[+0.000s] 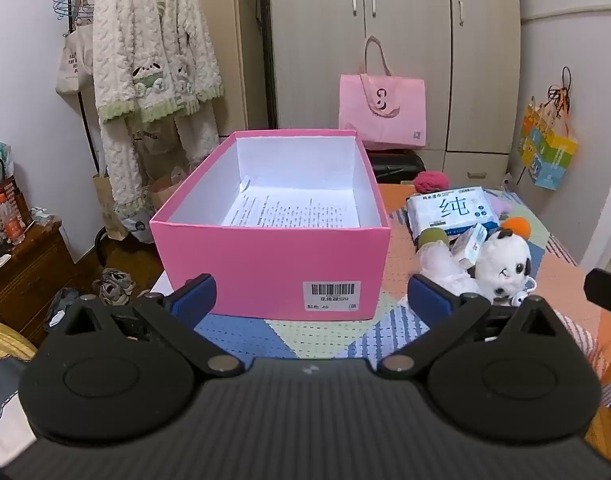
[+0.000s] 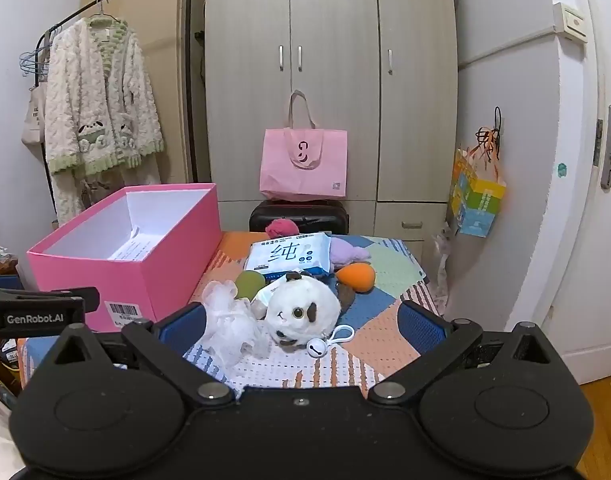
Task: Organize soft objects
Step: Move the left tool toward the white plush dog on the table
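Two open claws, pink box [image 1: 265,264], panda plush [image 2: 301,308]

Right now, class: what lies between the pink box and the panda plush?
In the right wrist view, a white mesh puff lies between the pink box and the panda plush.

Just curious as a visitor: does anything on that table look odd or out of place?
Only slightly: the printed paper lining the pink box is curled up at one corner instead of lying flat. The plush panda and other soft things sit in a loose heap beside the box.
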### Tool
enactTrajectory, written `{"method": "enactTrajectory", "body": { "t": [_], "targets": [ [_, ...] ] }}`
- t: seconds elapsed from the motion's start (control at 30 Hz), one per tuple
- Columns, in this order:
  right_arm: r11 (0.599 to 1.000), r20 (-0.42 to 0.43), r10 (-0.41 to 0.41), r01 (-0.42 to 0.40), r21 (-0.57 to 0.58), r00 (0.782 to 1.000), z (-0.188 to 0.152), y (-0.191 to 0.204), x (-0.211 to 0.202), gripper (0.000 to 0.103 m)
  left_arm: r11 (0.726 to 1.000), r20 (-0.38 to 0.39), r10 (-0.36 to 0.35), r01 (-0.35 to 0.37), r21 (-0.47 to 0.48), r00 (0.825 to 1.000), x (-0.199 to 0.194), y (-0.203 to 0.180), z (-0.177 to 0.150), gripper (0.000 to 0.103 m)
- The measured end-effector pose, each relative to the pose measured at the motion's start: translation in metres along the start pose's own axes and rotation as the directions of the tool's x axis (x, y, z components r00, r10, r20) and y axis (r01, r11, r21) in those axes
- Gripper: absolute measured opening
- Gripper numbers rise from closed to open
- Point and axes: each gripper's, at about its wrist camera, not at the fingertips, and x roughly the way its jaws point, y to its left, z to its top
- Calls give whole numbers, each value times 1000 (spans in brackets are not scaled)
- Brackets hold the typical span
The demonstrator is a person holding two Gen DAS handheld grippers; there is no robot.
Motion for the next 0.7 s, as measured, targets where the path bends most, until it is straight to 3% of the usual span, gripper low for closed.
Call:
{"method": "enactTrajectory", "body": {
  "t": [0.27,0.7],
  "targets": [
    [1000,-7,-10,10,2,1000,-1,-2,0,103,1000,46,-17,17,2,999,-8,-1,0,103],
    [1000,-16,-22,22,-12,1000,-3,1,-3,103,999,54,-51,50,23,997,-12,1,-4,103]
  ]
}}
